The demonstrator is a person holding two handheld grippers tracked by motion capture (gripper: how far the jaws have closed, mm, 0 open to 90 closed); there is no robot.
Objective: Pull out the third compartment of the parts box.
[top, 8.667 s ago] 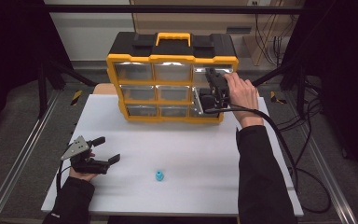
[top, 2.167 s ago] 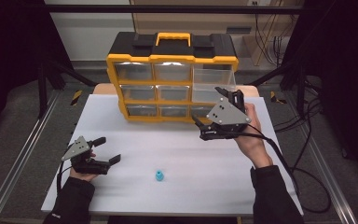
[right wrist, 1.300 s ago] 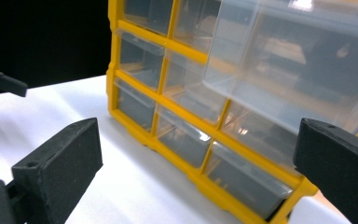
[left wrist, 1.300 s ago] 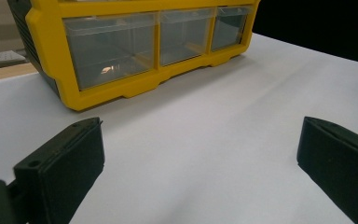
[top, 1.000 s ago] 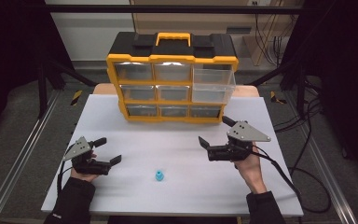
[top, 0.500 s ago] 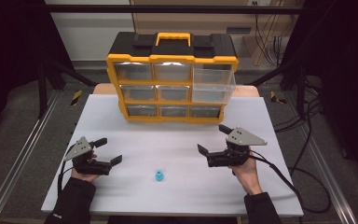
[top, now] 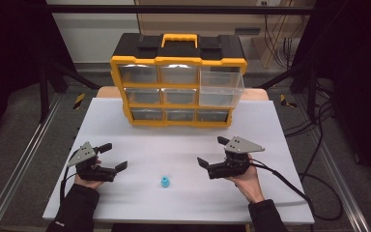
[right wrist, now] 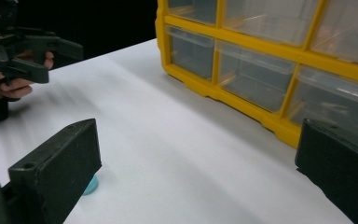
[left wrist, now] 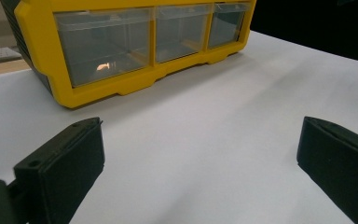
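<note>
**Small blue piece, wide jaws, easy to knock away**

I start with the yellow drawer cabinet (top: 178, 79) at the far edge of the white table (top: 280, 193): its top-right drawer (top: 221, 88) juts out, and I could clip it on a high carry. My right gripper (top: 212, 155) stands wide open and empty, low near the table, aimed at the blue piece (top: 164, 181), which lies loose between both hands, just beside one right jaw in the right gripper view. Closing off-centre would flick it away. My left gripper (top: 114, 157) also stands wide, empty, well apart.
</note>
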